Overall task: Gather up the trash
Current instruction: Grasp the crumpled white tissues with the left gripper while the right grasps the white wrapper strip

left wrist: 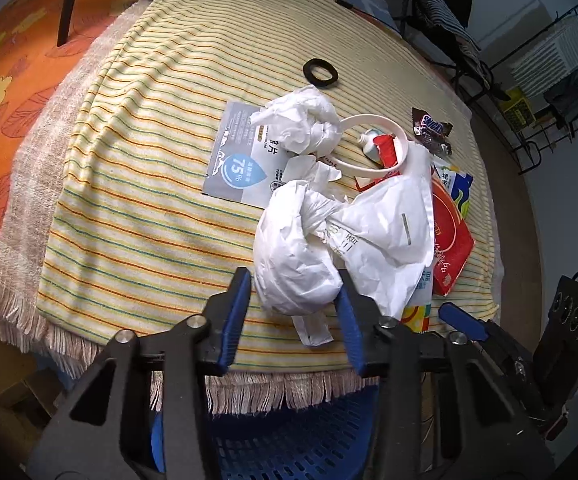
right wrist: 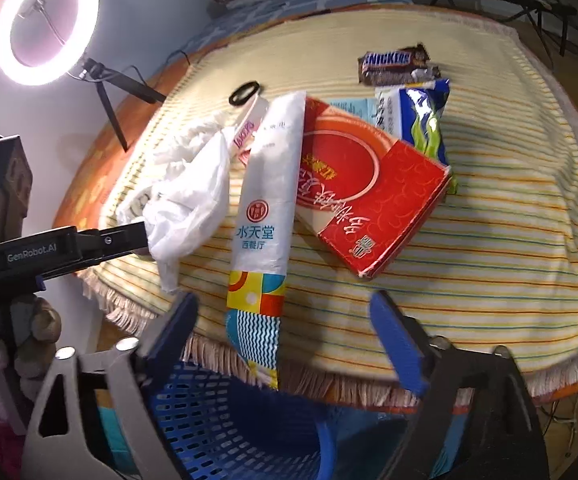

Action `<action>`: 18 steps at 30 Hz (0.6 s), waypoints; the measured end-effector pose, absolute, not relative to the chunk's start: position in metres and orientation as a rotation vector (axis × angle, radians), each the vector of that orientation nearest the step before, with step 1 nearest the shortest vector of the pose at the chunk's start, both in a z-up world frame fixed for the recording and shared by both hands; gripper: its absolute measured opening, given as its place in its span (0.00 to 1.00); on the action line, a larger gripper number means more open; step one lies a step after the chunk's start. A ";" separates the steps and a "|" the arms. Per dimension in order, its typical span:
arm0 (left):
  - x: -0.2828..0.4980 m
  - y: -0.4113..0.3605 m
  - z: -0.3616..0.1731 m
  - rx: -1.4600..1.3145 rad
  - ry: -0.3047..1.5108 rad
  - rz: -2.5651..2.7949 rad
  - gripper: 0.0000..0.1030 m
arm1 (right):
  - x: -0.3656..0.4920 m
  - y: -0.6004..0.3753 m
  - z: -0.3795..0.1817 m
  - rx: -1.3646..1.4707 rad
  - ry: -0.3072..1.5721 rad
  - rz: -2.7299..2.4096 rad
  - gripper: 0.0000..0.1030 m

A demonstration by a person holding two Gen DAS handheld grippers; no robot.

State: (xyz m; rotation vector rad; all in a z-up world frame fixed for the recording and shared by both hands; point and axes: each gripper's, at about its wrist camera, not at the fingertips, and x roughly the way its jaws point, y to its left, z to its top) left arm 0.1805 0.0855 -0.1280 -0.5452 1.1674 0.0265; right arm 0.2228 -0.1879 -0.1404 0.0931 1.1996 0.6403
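Trash lies on a striped cloth on the table. My left gripper (left wrist: 295,284) is open, its blue pads on either side of a crumpled white plastic bag (left wrist: 297,248) at the near edge; the bag also shows in the right wrist view (right wrist: 193,200). Behind it lie crumpled tissue (left wrist: 301,120), a grey wipe packet (left wrist: 237,156), a red box (right wrist: 369,196), a Snickers wrapper (right wrist: 395,64) and a long white paper bag (right wrist: 267,208) that hangs over the table edge. My right gripper (right wrist: 285,312) is open and empty at the near edge, around the paper bag's lower end.
A blue plastic basket (right wrist: 225,420) stands below the table's near edge, under both grippers. A black ring (left wrist: 320,73) and a white hoop (left wrist: 373,140) with a small tube lie farther back. A ring light (right wrist: 45,24) on a tripod stands at far left.
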 end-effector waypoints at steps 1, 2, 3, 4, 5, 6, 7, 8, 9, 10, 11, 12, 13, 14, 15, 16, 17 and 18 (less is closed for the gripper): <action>0.181 0.086 -0.129 -0.540 1.164 0.028 0.38 | 0.223 -0.186 -0.142 0.090 1.204 0.644 0.78; 0.180 0.085 -0.128 -0.537 1.161 0.030 0.38 | 0.224 -0.184 -0.144 0.077 1.205 0.640 0.77; 0.179 0.085 -0.127 -0.533 1.158 0.032 0.37 | 0.225 -0.182 -0.145 0.069 1.205 0.638 0.74; 0.179 0.084 -0.127 -0.528 1.155 0.034 0.37 | 0.225 -0.180 -0.147 0.062 1.206 0.640 0.72; 0.179 0.084 -0.126 -0.521 1.152 0.036 0.36 | 0.226 -0.178 -0.147 0.059 1.209 0.642 0.67; 0.179 0.083 -0.125 -0.515 1.148 0.037 0.35 | 0.227 -0.175 -0.150 0.058 1.214 0.644 0.64; 0.179 0.083 -0.124 -0.508 1.143 0.040 0.35 | 0.228 -0.174 -0.152 0.055 1.216 0.643 0.64; 0.177 0.083 -0.123 -0.505 1.139 0.043 0.35 | 0.228 -0.171 -0.153 0.049 1.217 0.639 0.63; 0.176 0.083 -0.123 -0.503 1.135 0.046 0.34 | 0.229 -0.169 -0.154 0.043 1.217 0.634 0.62; 0.176 0.083 -0.122 -0.502 1.132 0.050 0.34 | 0.229 -0.169 -0.155 0.039 1.215 0.630 0.61; 0.176 0.084 -0.122 -0.499 1.130 0.054 0.34 | 0.229 -0.169 -0.154 0.036 1.214 0.628 0.55; 0.175 0.084 -0.123 -0.497 1.129 0.056 0.33 | 0.229 -0.168 -0.153 0.034 1.214 0.632 0.44; 0.175 0.084 -0.123 -0.497 1.128 0.057 0.33 | 0.229 -0.168 -0.153 0.032 1.217 0.637 0.38; 0.172 0.085 -0.122 -0.496 1.127 0.057 0.33 | 0.229 -0.168 -0.154 0.031 1.222 0.639 0.28; 0.171 0.085 -0.121 -0.493 1.125 0.059 0.33 | 0.229 -0.169 -0.154 0.034 1.227 0.640 0.20; 0.169 0.085 -0.119 -0.485 1.119 0.060 0.33 | 0.230 -0.170 -0.154 0.043 1.232 0.644 0.18; 0.165 0.086 -0.117 -0.481 1.115 0.060 0.33 | 0.230 -0.171 -0.154 0.056 1.234 0.651 0.15; 0.163 0.085 -0.114 -0.474 1.109 0.058 0.33 | 0.229 -0.172 -0.154 0.061 1.233 0.654 0.10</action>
